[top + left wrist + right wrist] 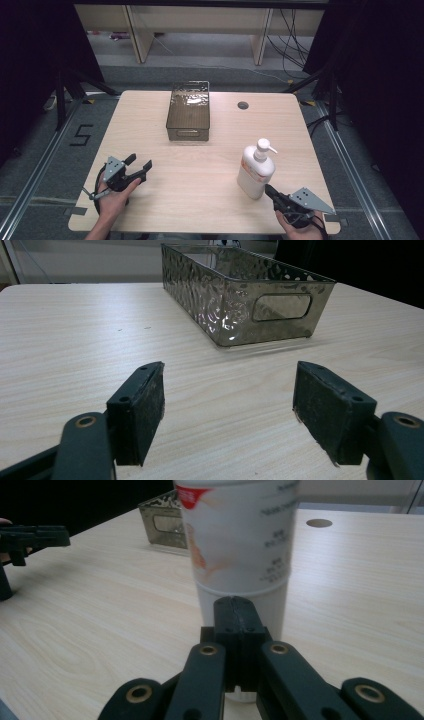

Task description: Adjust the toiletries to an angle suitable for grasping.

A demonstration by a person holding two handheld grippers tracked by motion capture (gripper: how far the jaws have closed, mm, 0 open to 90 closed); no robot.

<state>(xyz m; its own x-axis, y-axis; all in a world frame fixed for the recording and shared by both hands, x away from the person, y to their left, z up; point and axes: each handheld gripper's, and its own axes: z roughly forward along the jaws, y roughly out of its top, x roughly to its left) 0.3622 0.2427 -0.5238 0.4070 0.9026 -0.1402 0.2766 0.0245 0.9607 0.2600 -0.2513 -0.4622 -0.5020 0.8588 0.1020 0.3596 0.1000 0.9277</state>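
resting closed, the right tool (270,190) sits just beside the pump bottle (256,171).

This is a lab recording booth. Black curtains (30,75) flank the pale wooden worktop (150,125). Loose cables (292,45) cross the grey floor (40,165), taped "5" (81,135).

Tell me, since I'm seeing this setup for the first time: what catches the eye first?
The white pump bottle stands near the table's right front, with the right gripper, shut, right at its base. Behind the middle sits a shiny hammered-metal bin. At the left front, the left gripper hovers open, with nothing between its jaws.
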